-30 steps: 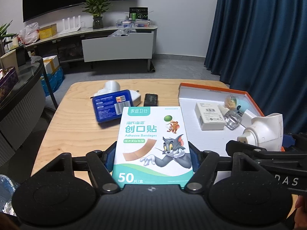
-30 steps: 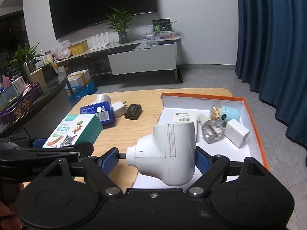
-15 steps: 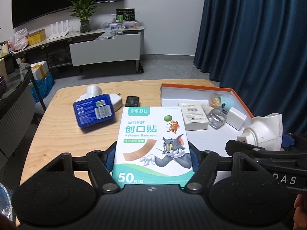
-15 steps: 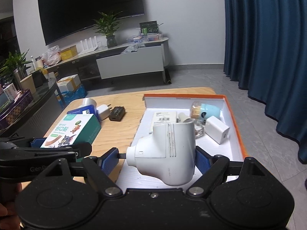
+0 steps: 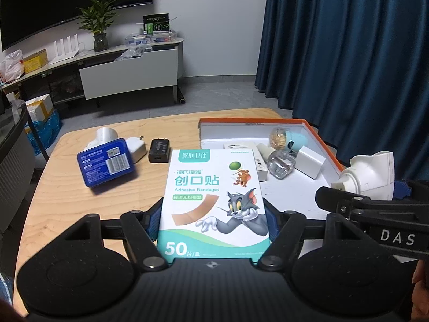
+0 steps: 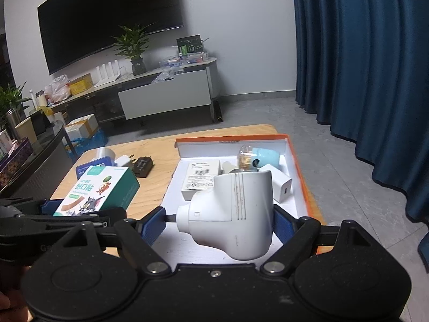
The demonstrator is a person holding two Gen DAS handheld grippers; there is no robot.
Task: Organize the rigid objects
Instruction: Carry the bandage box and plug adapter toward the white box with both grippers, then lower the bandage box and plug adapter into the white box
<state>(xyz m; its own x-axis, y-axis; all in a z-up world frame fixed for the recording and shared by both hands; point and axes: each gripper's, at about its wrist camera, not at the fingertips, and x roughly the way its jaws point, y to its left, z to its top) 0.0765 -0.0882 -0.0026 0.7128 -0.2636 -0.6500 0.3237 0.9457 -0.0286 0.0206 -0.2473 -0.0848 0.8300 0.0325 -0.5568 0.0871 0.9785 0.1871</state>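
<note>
In my left wrist view, my left tongs [image 5: 213, 218] held one box of bandages [image 5: 213, 201] tight between the two blue pads. The box sat above the wooden counter [image 5: 67, 204], near the front edge of the tray. On the bare counter I counted four things: one blue tin [image 5: 106, 162], one white round thing [image 5: 106, 134] behind it, one white plug [image 5: 136, 149] and one black plug [image 5: 159, 154]. To the right lay one white tray with an orange rim [image 5: 319, 139]. In it I counted four things: one flat white box [image 5: 257, 161], one clear little bottle [image 5: 280, 165], one white cube plug [image 5: 311, 162] and one light blue jar of small sticks [image 5: 288, 138]. At the right edge my right tongs [image 5: 375, 190] held one white plastic piece [image 5: 367, 177].

In my right wrist view, my right tongs [image 6: 219, 221] gripped that one white plastic piece [image 6: 230, 214] between the pads, over the near part of the tray [image 6: 293, 158]. I saw the flat white box [image 6: 198, 178], the cube plug [image 6: 281, 186] and the blue jar [image 6: 261, 157] in the tray. The bottle was mostly hidden. On the left my left tongs [image 6: 80, 214] held the bandage box [image 6: 93, 190] over the counter [image 6: 158, 158].
</note>
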